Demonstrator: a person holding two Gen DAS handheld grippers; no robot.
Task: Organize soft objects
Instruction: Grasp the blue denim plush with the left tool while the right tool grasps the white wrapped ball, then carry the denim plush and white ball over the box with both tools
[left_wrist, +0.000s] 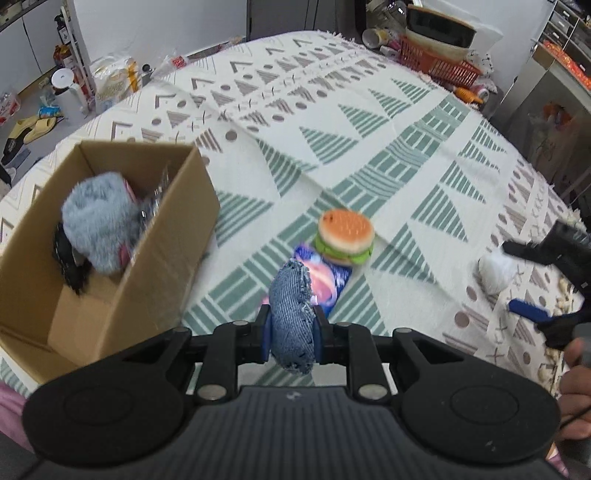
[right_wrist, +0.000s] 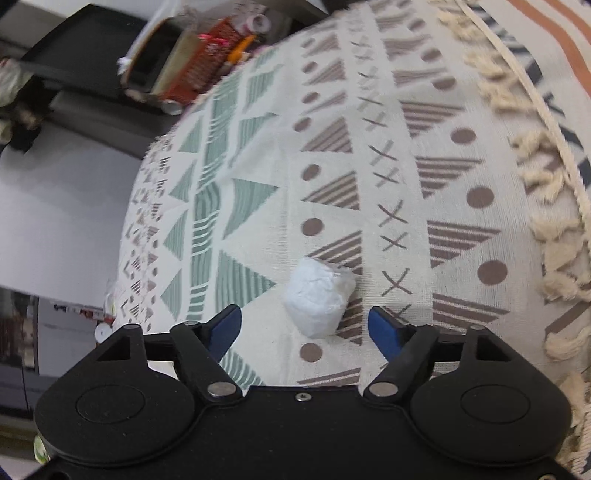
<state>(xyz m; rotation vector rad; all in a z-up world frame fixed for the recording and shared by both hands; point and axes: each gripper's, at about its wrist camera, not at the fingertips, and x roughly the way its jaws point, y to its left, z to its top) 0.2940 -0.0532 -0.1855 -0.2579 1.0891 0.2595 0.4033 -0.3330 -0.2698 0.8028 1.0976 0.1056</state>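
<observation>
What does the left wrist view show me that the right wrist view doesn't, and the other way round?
Only the left wrist view shows the left gripper shut on a blue denim pouch, the open brown cardboard box with a grey fluffy plush inside, the toy hamburger, and the shiny blue-and-pink packet beside it.

Only the right wrist view shows the cloth's cream tassel fringe up close.

Both show the patterned tablecloth, the white wrapped bundle and the open right gripper around it.
</observation>
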